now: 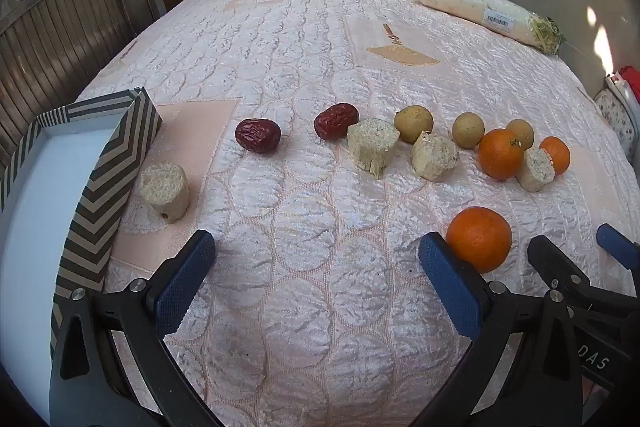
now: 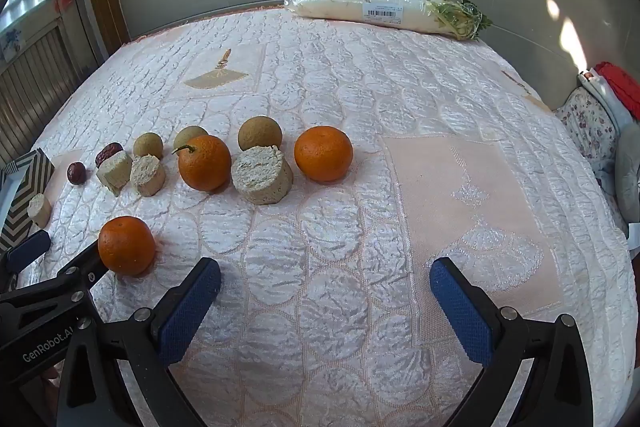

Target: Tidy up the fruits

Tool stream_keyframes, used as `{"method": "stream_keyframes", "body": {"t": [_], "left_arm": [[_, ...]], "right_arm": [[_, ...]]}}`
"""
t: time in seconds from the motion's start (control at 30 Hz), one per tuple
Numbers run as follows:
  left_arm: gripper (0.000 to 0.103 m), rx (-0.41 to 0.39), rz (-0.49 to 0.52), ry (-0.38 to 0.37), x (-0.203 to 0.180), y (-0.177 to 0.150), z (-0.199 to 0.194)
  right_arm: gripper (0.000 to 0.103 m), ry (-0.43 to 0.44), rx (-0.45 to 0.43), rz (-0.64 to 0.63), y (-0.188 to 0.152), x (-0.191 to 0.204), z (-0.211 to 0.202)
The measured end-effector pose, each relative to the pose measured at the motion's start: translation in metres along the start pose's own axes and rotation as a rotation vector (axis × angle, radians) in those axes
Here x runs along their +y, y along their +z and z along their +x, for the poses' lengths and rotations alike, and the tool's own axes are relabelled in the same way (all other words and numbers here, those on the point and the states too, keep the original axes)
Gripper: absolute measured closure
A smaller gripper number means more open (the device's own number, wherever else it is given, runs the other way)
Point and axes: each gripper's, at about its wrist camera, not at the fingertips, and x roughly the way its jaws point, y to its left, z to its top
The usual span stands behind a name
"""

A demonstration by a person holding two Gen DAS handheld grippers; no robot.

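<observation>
Fruits lie on a quilted pink bedspread (image 1: 304, 195). In the left wrist view: two red dates (image 1: 257, 135), three tan longans (image 1: 413, 123), three oranges, the nearest orange (image 1: 479, 239) just right of my right finger, and several pale sugarcane chunks (image 1: 372, 146). My left gripper (image 1: 316, 279) is open and empty above the cloth. In the right wrist view the same orange (image 2: 127, 245) lies left of my right gripper (image 2: 326, 303), which is open and empty. Two more oranges (image 2: 323, 153) and a cane chunk (image 2: 262, 174) lie farther off.
A striped box (image 1: 96, 211) with a white inside stands at the left, one cane chunk (image 1: 165, 191) beside it. A wrapped white radish (image 2: 384, 7) lies at the far edge by the wall. Pillows (image 2: 592, 123) are at the right.
</observation>
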Motion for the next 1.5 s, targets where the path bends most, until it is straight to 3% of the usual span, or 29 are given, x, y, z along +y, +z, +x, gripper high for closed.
{"method": "stream_keyframes", "body": {"t": [0.17, 0.47, 0.73, 1.17, 1.5], "left_arm": [[0.0, 0.051, 0.039, -0.034, 0.0, 0.0, -0.003], [0.0, -0.036, 0.074, -0.046, 0.008, -0.027, -0.039], [0.0, -0.042, 0.078, -0.088, 0.023, -0.036, -0.055], [0.0, -0.01, 0.077, -0.14, 0.032, -0.04, -0.052], [0.0, 0.004, 0.025, -0.112, 0.065, -0.032, -0.044]], "right_arm": [[0.0, 0.01, -0.006, 0.002, -0.001, -0.001, -0.004], [0.0, -0.002, -0.091, 0.006, -0.002, 0.0, -0.05], [0.0, 0.006, -0.123, 0.005, 0.001, 0.006, -0.071], [0.0, -0.005, -0.163, -0.018, -0.002, 0.014, -0.09], [0.0, 0.006, -0.169, -0.033, -0.001, 0.019, -0.093]]}}
